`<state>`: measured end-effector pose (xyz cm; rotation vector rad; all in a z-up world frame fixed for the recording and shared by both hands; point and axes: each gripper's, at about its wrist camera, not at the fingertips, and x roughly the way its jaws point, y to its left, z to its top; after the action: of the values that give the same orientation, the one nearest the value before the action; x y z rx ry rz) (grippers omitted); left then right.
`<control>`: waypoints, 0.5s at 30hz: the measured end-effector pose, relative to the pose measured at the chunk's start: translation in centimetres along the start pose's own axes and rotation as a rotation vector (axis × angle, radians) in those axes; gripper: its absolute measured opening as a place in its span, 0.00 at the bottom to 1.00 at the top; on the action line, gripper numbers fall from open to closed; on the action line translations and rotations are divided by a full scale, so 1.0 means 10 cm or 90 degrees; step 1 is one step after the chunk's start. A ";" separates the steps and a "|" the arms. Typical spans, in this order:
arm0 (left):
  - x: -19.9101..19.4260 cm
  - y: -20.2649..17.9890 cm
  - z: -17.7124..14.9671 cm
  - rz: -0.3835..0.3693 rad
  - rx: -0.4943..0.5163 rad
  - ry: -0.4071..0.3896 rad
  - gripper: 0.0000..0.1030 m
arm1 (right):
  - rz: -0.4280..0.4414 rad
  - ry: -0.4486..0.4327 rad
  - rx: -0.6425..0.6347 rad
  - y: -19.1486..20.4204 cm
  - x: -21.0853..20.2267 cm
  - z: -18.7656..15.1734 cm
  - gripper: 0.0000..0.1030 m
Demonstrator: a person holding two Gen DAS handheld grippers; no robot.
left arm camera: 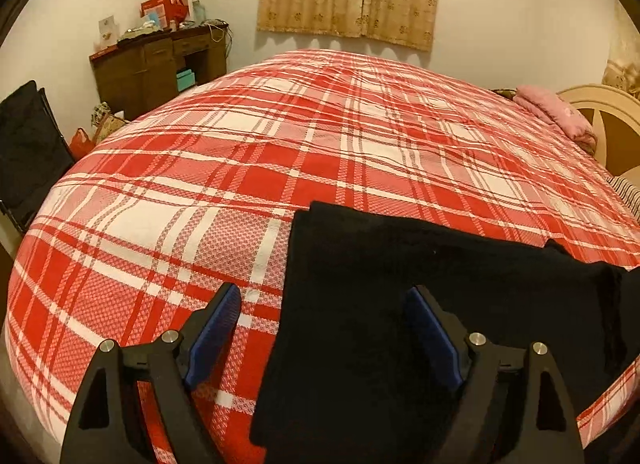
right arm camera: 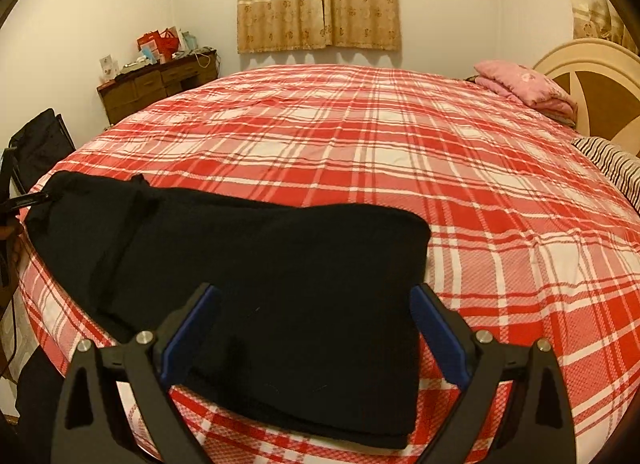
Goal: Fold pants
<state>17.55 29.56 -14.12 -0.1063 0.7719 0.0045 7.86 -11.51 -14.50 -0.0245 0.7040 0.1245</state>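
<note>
Black pants (left arm camera: 400, 284) lie flat on the red plaid bed near its front edge, and they also show in the right wrist view (right arm camera: 260, 264). My left gripper (left arm camera: 322, 296) is open above the left end of the pants, one finger over the bedspread and one over the black cloth. My right gripper (right arm camera: 314, 296) is open above the right end of the pants, with the cloth's right edge just inside its right finger. Neither gripper holds anything.
The red plaid bedspread (left arm camera: 280, 143) covers a wide bed (right arm camera: 440, 163). A pink folded blanket (right arm camera: 524, 83), a striped pillow (right arm camera: 612, 161) and a headboard (right arm camera: 600, 83) are at the right. A brown dresser (left arm camera: 156, 63) and a black bag (left arm camera: 28, 143) stand at the left.
</note>
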 end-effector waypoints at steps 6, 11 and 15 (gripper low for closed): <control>-0.08 0.00 -0.02 -0.050 -0.024 0.022 0.36 | 0.005 -0.007 -0.003 0.00 -0.03 0.00 0.95; -0.17 -0.01 -0.01 -0.088 -0.069 0.024 0.19 | 0.007 -0.015 -0.009 0.01 -0.06 0.01 0.95; -0.43 -0.09 0.03 -0.118 -0.101 0.000 0.19 | 0.003 -0.035 -0.008 -0.02 -0.14 0.05 0.95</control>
<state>14.70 28.82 -10.78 -0.3284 0.7592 -0.1111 7.19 -11.86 -13.21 -0.0318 0.6485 0.1338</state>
